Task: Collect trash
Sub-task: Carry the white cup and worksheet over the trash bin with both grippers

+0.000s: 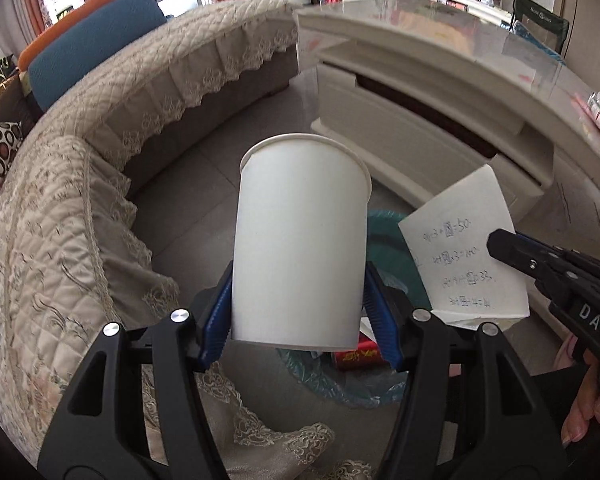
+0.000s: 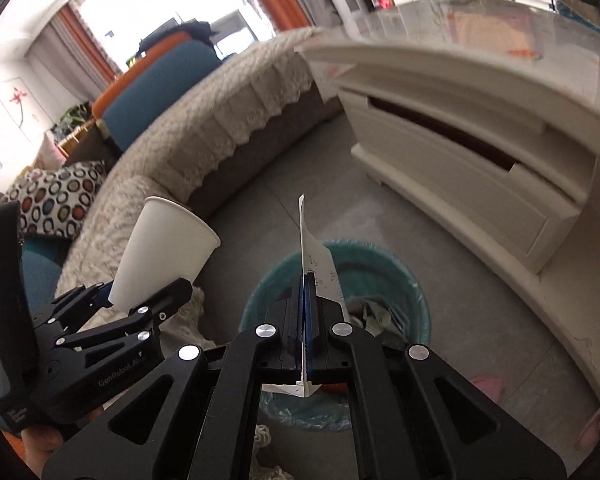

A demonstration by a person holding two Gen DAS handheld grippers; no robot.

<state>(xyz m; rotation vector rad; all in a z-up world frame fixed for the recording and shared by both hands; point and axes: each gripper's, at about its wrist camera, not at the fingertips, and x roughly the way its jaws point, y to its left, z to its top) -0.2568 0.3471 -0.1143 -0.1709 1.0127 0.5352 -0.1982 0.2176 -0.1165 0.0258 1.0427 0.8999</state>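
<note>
The left claw [image 1: 300, 300] pinches a white paper cup [image 1: 302, 240] by its lower sides, held above the teal-lined trash bin [image 2: 380, 264]. The right claw [image 2: 305, 300] is pressed together on a handwritten paper sheet [image 1: 468, 256], directly over that bin.

Bin [image 1: 384, 236] mostly behind cup [image 1: 300, 240], paper's writing [image 1: 460, 264] illegible (tiny sums)
</note>
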